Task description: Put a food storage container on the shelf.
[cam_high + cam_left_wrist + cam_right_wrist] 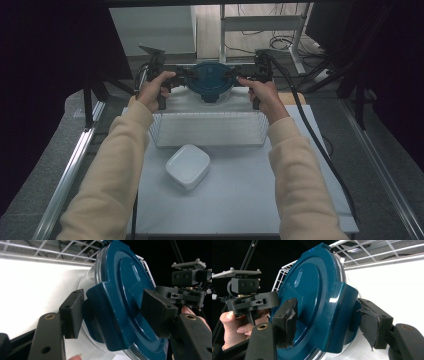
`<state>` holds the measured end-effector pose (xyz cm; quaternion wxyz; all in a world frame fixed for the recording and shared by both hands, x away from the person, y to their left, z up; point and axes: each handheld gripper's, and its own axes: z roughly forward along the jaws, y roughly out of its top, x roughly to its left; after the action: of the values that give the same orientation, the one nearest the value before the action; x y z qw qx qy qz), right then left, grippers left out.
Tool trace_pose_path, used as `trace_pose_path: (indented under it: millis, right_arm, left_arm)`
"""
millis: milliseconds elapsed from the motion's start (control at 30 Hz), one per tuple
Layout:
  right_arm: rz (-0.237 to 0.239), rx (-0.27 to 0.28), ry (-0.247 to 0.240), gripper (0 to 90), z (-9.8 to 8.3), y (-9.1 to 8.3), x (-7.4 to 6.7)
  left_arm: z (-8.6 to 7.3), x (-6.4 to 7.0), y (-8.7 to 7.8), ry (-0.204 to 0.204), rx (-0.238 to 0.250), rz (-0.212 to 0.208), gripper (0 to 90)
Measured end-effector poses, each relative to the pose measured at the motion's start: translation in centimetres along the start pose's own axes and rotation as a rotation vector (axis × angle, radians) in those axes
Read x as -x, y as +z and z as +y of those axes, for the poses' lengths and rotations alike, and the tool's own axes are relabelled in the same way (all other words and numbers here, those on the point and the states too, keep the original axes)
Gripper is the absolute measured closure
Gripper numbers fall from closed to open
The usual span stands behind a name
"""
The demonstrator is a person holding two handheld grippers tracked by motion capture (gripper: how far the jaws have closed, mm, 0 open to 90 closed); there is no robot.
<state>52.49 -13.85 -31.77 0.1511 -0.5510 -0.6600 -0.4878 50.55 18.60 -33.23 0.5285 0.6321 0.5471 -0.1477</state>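
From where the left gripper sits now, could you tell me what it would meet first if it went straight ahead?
Probably the round dark-blue plastic lid on its clear container: the left gripper already straddles the lid's side latch tab, jaws apart, so the tab and rim lie directly ahead.

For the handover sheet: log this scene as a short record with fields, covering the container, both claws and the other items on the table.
container: round clear tub with dark blue lid, at the far side of the table
lid tabs: one blue tab between the left claw's jaws, one between the right claw's jaws
left claw: at the lid's left side, jaws straddling the tab, gap visible at the pads
right claw: at the lid's right side, same stance
wire rack: nearer than the container
white dish: nearer than the rack, upside down by its look
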Motion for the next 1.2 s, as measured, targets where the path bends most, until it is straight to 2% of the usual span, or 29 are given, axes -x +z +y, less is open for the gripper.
trace_pose_path:
  millis: [133, 233, 300, 400, 467, 600, 767, 867, 900, 967, 1033, 1133, 1200]
  right_arm:
    - [-0.002, 0.003, -0.006, 33.3, -0.1, -0.1, -0.1]
    - [-0.018, 0.019, -0.047, 27.8, -0.6, 0.1, -0.4]
    - [-0.016, 0.019, -0.056, 21.3, -0.8, 0.1, -0.6]
    - [-0.043, 0.063, -0.085, 13.8, -0.9, -0.6, -1.0]
    - [-0.065, 0.085, -0.115, 13.1, -1.0, -1.2, -1.4]
    - [-0.058, 0.137, -0.192, 12.8, -1.9, -2.7, -1.9]
    - [-0.061, 0.160, -0.296, 15.1, -3.4, -4.9, -1.8]
    - [-0.060, 0.171, -0.352, 16.8, -4.2, -6.2, -1.9]
    - [-0.069, 0.169, -0.374, 17.3, -4.6, -6.7, -1.9]
    - [-0.093, 0.159, -0.427, 18.4, -5.4, -7.6, -2.0]
    - [-0.113, 0.155, -0.459, 19.3, -6.1, -8.2, -2.0]
    - [-0.134, 0.156, -0.496, 20.7, -7.5, -9.3, -1.7]
    - [-0.128, 0.160, -0.506, 21.8, -8.5, -9.8, -1.3]
  left_arm:
    - [-0.3, -0.1, 0.0, 0.014, 0.021, -0.009, 36.8]
    - [-0.5, 0.1, 0.1, 0.037, 0.029, 0.004, 34.8]
    - [-0.6, 0.5, 0.2, 0.057, 0.042, 0.036, 29.9]
    - [-0.8, 0.9, -0.2, 0.066, 0.068, 0.056, 20.6]
    - [-1.0, 1.4, -0.7, 0.103, 0.092, 0.092, 18.8]
    - [-2.0, 2.8, -2.0, 0.189, 0.120, 0.167, 18.1]
    - [-3.9, 4.2, -3.6, 0.313, 0.156, 0.258, 20.7]
    - [-5.2, 4.6, -4.4, 0.367, 0.153, 0.265, 22.4]
    - [-6.0, 4.8, -4.6, 0.401, 0.152, 0.286, 22.6]
    - [-6.8, 4.9, -4.9, 0.426, 0.149, 0.293, 22.7]
    - [-7.8, 5.0, -5.3, 0.449, 0.150, 0.278, 22.1]
    - [-9.8, 5.1, -6.0, 0.502, 0.151, 0.289, 23.4]
    - [-11.0, 5.0, -6.3, 0.526, 0.145, 0.295, 23.6]
